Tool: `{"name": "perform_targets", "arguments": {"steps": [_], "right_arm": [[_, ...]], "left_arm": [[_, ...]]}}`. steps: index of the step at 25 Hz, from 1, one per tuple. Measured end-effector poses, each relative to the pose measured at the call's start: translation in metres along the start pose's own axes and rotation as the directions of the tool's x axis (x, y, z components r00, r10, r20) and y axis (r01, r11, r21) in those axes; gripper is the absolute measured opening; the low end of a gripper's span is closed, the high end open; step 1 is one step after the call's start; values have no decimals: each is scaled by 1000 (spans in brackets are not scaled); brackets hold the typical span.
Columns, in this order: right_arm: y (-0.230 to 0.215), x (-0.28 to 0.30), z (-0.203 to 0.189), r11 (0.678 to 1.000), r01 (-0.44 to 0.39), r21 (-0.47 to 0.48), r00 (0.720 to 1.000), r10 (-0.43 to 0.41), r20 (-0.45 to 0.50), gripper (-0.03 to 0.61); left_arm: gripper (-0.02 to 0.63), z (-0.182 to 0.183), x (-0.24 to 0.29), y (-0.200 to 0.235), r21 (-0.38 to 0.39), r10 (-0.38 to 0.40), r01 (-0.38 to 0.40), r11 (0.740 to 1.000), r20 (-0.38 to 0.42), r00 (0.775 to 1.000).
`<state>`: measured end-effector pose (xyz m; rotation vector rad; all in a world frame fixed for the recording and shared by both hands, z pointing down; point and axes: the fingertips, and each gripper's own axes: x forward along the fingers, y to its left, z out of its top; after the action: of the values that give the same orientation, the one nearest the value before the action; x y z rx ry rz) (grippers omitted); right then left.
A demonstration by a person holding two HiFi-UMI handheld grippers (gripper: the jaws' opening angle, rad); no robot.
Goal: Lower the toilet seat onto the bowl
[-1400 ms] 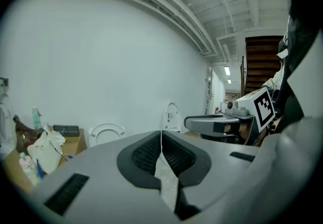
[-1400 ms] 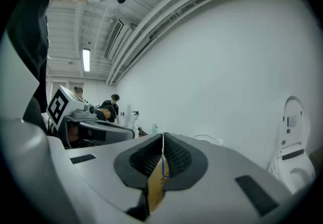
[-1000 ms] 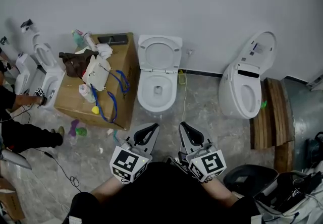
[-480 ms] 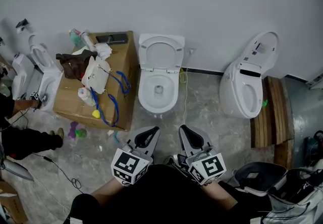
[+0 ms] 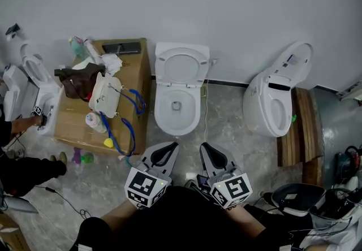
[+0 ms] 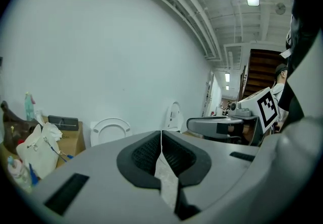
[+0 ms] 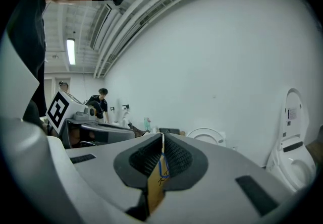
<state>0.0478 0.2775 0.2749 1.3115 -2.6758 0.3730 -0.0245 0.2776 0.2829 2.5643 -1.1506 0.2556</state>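
Held left gripper [image 5: 172,144] and right gripper [image 5: 206,146] low at 6 o'clock of the head view, side by side, close to the body, tips aimed toward 12 o'clock. Read both pairs of jaws as closed in the gripper views: pads pressed together at the tips, both grippers empty.

Located toilet at 12 o'clock from the grippers, well apart from them, backed against the wall. Found seat [image 5: 182,66] raised, standing upright against the wall, lifted off bowl [image 5: 177,109]. Noted bowl uncovered, front rim toward 6 o'clock.

Located box [image 5: 141,69] just beside the toilet, at its 9 o'clock, loaded with a bag [image 5: 106,87], a bottle [image 5: 91,49] and a blue cord [image 5: 125,125]. Located second toilet [image 5: 270,109] at 3 o'clock of the first, lid raised, with pallet [image 5: 297,131] on its far side. Noted a person's arm [image 5: 20,125] at the 9 o'clock edge.
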Motion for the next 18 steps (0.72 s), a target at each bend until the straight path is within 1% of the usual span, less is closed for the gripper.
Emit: {"name": "perform_targets", "arguments": {"steps": [4, 9, 13, 18], "right_arm": [[8, 35, 4, 1000, 12, -2, 1000, -12, -29, 34], [6, 57, 2, 999, 42, 12, 997, -42, -71, 32], [5, 69, -2, 998, 55, 15, 994, -53, -99, 34], [3, 78, -13, 999, 41, 31, 992, -37, -119, 34]], "left_arm": [[20, 3, 2, 37, -29, -17, 17, 999, -3, 1000], [21, 3, 8, 63, -59, -38, 37, 998, -10, 999], [21, -2, 13, 76, -89, -50, 48, 995, -16, 999], [21, -11, 22, 83, -99, -51, 48, 994, -28, 998]]}}
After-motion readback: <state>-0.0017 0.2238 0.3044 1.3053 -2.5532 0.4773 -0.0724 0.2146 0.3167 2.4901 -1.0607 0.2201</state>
